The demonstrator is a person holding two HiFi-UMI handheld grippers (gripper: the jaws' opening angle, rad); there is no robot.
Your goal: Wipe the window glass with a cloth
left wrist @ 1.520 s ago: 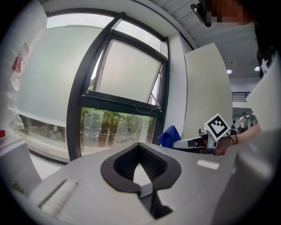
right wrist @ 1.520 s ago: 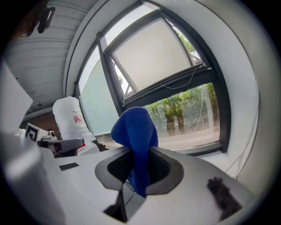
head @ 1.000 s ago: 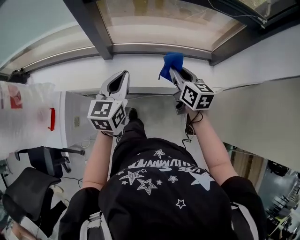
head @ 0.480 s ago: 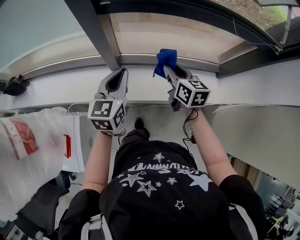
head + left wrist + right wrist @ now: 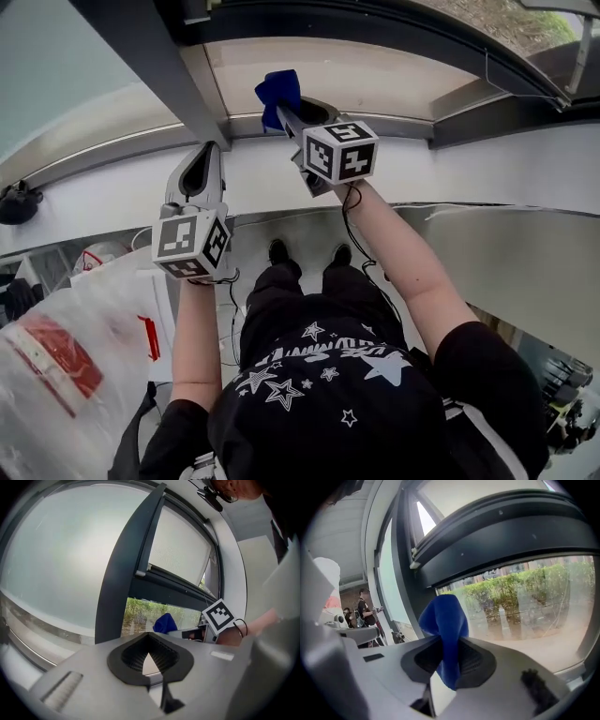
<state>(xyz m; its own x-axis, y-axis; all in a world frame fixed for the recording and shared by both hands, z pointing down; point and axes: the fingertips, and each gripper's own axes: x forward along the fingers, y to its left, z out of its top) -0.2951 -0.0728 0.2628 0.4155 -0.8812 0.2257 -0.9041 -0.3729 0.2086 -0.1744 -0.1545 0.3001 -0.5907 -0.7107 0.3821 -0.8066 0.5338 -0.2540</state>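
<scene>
A blue cloth [image 5: 277, 90] is clamped in my right gripper [image 5: 287, 111], which is raised to the lower edge of the window glass [image 5: 356, 70]. In the right gripper view the cloth [image 5: 446, 625] sticks out from between the jaws of the right gripper [image 5: 447, 667], with glass [image 5: 525, 606] and greenery behind it. My left gripper [image 5: 201, 159] is to the left and lower, in front of the white sill, shut with nothing in it. The left gripper view shows its pads [image 5: 161, 658] meeting and, beyond them, the cloth [image 5: 164, 623] against the pane.
A dark window post [image 5: 150, 75] runs up between the two panes, just left of the cloth. A white sill [image 5: 487, 169] lies below the glass. A clear plastic bag with red print [image 5: 56, 347] is at the lower left. A person [image 5: 363, 606] stands far off.
My right gripper has carried the cloth up and to the left along the bottom of the glass, towards the dark post. The left gripper has drifted slightly left.
</scene>
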